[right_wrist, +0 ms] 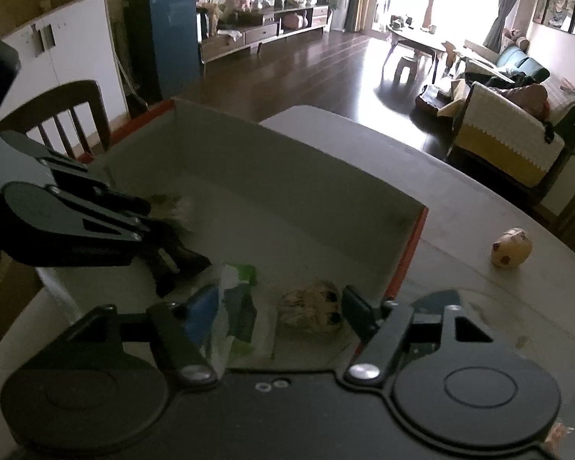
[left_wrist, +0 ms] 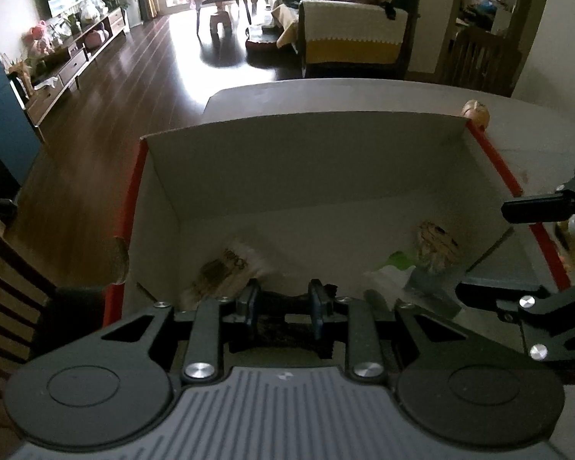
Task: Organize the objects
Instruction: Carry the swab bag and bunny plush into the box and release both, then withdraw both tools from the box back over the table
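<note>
- my left gripper point(left_wrist: 283, 299) is down inside the cardboard box point(left_wrist: 287, 176), fingers drawn close around a dark object point(left_wrist: 280, 303); it looks gripped, though i can't make out what it is.
- my right gripper point(right_wrist: 280, 310) stands wide apart, holding nothing, low over the box's near-right corner.
- between its fingers lie a green-and-white packet point(right_wrist: 237, 306) and a tan figurine point(right_wrist: 314, 306), touching or nearly so.
- risk: closing here could pinch both, or catch only the packet's loose film and let it slide out.
- risk: my right-hand fingertip point(right_wrist: 358, 306) sits just beside the red box edge point(right_wrist: 410, 253); closing or lifting carelessly may snag the wall and drag the box.
- risk: the two grippers are near each other inside the box; left one at 9 o'clock in the right view. they could knock.
- a small round toy point(right_wrist: 511, 253) remains on the table point(right_wrist: 460, 207) at 3 o'clock, outside the box, not yet gathered; a nudge could roll it.
</note>
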The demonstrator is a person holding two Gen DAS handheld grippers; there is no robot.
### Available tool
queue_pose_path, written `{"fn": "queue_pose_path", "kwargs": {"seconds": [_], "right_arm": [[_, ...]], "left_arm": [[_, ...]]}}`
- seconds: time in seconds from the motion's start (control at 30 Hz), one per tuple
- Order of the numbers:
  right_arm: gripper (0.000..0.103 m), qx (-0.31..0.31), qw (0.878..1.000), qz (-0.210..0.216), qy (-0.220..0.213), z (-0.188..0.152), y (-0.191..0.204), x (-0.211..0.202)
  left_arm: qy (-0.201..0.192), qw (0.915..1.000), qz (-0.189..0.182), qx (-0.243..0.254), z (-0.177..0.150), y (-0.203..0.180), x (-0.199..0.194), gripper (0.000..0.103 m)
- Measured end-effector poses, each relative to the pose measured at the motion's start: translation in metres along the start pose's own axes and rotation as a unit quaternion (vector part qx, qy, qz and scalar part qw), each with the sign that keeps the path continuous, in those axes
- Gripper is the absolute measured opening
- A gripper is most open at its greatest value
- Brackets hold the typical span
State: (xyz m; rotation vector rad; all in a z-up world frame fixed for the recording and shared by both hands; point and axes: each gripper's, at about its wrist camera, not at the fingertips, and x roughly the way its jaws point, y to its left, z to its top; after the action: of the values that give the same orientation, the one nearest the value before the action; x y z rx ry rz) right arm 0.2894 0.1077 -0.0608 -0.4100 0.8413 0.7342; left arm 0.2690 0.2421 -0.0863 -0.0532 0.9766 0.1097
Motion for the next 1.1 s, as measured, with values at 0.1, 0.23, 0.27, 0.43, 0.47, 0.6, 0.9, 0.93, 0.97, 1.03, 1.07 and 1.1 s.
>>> {"fn": "queue_pose_path", "kwargs": {"seconds": [0.1,0.23,0.27,0.43,0.47,0.6,0.9,0.93,0.97,1.03,1.07,1.1], "right_arm": [[0.075,0.0,1.0,0.002,-0.007,-0.002,0.0,-0.009],[0.077,0.001,1.0,0.004,-0.019,-0.004,0.0,-0.022],[0.078,0.003,1.0,0.006,-0.022,-0.004,-0.001,-0.026],[0.081,0.001,0.999,0.008,-0.038,-0.008,-0.003,-0.046],[0.081,0.0,0.999,0.008,-0.04,-0.009,-0.004,-0.05],[0.083,0.004,0.999,0.013,-0.051,-0.018,-0.01,-0.068],[0.089,0.032,0.996,0.026,-0.077,-0.054,-0.03,-0.117],[0.089,0.037,0.996,0.027,-0.079,-0.059,-0.034,-0.122],[0.089,0.041,0.996,0.026,-0.08,-0.064,-0.038,-0.127],[0.089,0.048,0.995,0.016,-0.081,-0.076,-0.046,-0.135],[0.089,0.051,0.996,0.01,-0.079,-0.083,-0.051,-0.138],[0.089,0.054,0.995,0.006,-0.079,-0.089,-0.056,-0.141]], "left_arm": [[-0.008,0.9999,-0.001,0.007,-0.002,-0.006,-0.009,0.025],[-0.018,0.9998,-0.005,0.006,-0.003,-0.012,-0.022,0.026],[-0.021,0.9997,-0.006,0.007,-0.003,-0.013,-0.025,0.029],[-0.037,0.9992,-0.012,0.014,-0.008,-0.02,-0.042,0.059],[-0.039,0.9991,-0.013,0.014,-0.008,-0.022,-0.045,0.059],[-0.047,0.9987,-0.018,0.003,-0.013,-0.028,-0.056,0.06],[-0.067,0.9972,-0.035,-0.006,-0.026,-0.062,-0.082,0.081],[-0.067,0.997,-0.04,-0.006,-0.026,-0.066,-0.085,0.082],[-0.067,0.9966,-0.047,-0.006,-0.028,-0.072,-0.087,0.082],[-0.068,0.996,-0.058,-0.004,-0.03,-0.085,-0.091,0.082],[-0.069,0.9956,-0.062,-0.004,-0.032,-0.093,-0.093,0.084],[-0.07,0.9953,-0.067,-0.003,-0.032,-0.101,-0.094,0.085]]}}
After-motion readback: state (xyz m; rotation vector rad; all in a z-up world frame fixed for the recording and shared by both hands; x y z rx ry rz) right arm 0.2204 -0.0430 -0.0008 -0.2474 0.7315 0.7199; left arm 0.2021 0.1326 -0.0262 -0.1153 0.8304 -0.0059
